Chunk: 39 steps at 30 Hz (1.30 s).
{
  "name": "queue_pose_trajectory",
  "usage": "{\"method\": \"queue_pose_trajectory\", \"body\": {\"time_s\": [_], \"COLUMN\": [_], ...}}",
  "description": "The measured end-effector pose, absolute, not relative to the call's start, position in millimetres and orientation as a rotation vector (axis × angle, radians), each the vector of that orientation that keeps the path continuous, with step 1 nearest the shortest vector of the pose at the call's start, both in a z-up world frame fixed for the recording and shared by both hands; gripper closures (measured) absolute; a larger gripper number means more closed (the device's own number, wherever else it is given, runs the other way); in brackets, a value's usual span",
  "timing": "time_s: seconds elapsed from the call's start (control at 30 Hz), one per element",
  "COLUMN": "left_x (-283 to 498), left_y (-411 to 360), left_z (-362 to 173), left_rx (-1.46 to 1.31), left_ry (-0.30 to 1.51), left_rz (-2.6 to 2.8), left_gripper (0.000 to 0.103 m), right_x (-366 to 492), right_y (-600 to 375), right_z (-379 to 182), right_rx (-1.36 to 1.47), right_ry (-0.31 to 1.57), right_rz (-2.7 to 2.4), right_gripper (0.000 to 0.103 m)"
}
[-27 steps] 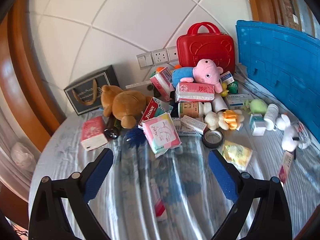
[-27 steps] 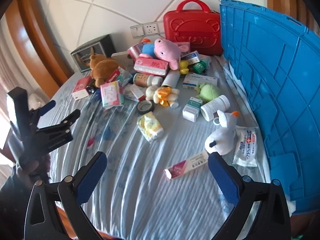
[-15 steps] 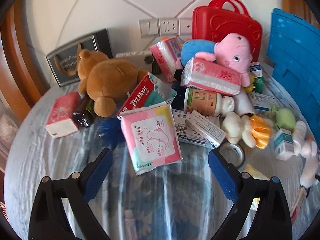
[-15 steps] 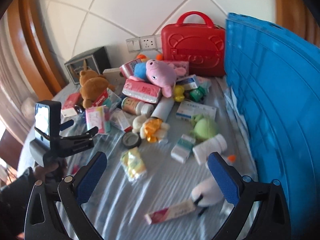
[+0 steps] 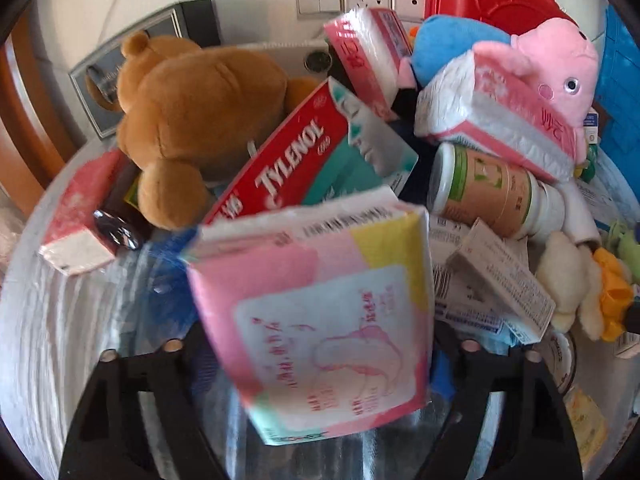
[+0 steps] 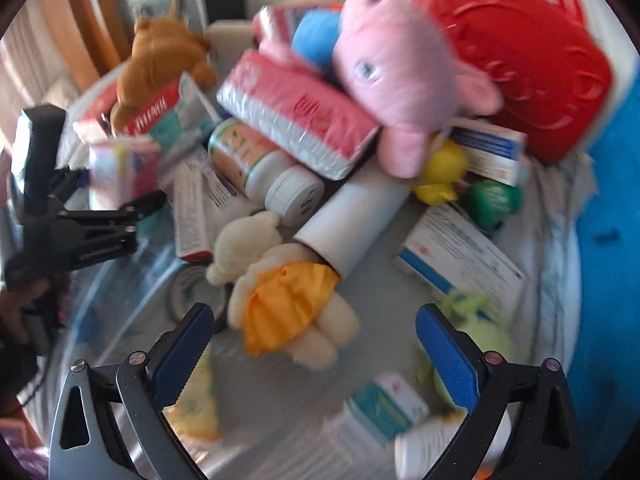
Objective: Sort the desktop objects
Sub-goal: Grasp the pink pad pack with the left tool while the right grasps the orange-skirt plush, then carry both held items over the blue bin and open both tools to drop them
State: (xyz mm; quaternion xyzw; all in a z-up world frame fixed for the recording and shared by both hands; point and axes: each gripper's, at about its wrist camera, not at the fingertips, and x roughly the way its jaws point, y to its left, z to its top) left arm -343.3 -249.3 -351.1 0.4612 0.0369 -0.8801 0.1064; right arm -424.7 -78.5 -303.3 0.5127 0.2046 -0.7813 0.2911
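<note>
- Left claw [image 5: 320, 344] is gripping the pink tissue pack [image 5: 320, 320], filling centre frame, lifted off the desk [image 5: 52, 340].
- Right claw [image 6: 312, 348] is gaping wide, holding nothing, over the cream plush in an orange skirt [image 6: 280, 292] at lower centre.
- Red case [image 6: 516, 60] is standing closed, upper right; contents hidden.
- Tylenol box [image 5: 304, 160] and brown teddy [image 5: 192, 112] are crowding behind the pack.
- Two more pink tissue packs [image 5: 500, 120] are lying under and beside one pink pig plush [image 5: 560, 68].
- One tan bottle [image 5: 492, 192] is lying on its side.
</note>
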Motion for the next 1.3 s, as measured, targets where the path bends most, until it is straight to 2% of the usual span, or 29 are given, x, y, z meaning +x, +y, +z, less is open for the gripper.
{"method": "queue_pose_trajectory", "body": {"time_s": [0.23, 0.27, 0.3, 0.37, 0.5, 0.67, 1.0, 1.1, 1.3], "left_x": [-341, -341, -341, -340, -334, -316, -269, -264, -269], "left_y": [-250, -251, -251, -250, -250, -257, -244, -231, -170], "left_z": [-350, -350, -350, -349, -344, -325, -261, -231, -140], "left_rx": [1.372, 1.374, 1.374, 1.373, 1.372, 1.333, 1.218, 1.19, 1.062], "left_ry": [0.051, 0.052, 0.053, 0.036, 0.015, 0.031, -0.118, -0.204, -0.345], "left_rz": [-2.639, -2.641, -2.643, -2.651, -2.663, -2.684, -2.802, -2.867, -3.083], "left_gripper": [0.03, 0.03, 0.031, 0.033, 0.037, 0.037, 0.037, 0.037, 0.037], "right_x": [-439, -440, -441, -441, -421, -399, -369, -350, -301], "right_y": [-98, -98, -96, -89, -78, -67, -56, -53, -14], "right_z": [-346, -346, -344, -342, -334, -316, -248, -216, -138], "right_rx": [1.447, 1.448, 1.448, 1.467, 1.462, 1.422, 1.271, 1.217, 1.102], "right_ry": [0.578, 0.56, 0.529, 0.455, 0.409, 0.393, 0.317, 0.287, 0.156], "right_rz": [-2.004, -2.019, -2.033, -2.035, -2.047, -2.082, -2.156, -2.193, -2.348], "right_gripper": [0.033, 0.038, 0.049, 0.063, 0.074, 0.074, 0.074, 0.074, 0.074]}}
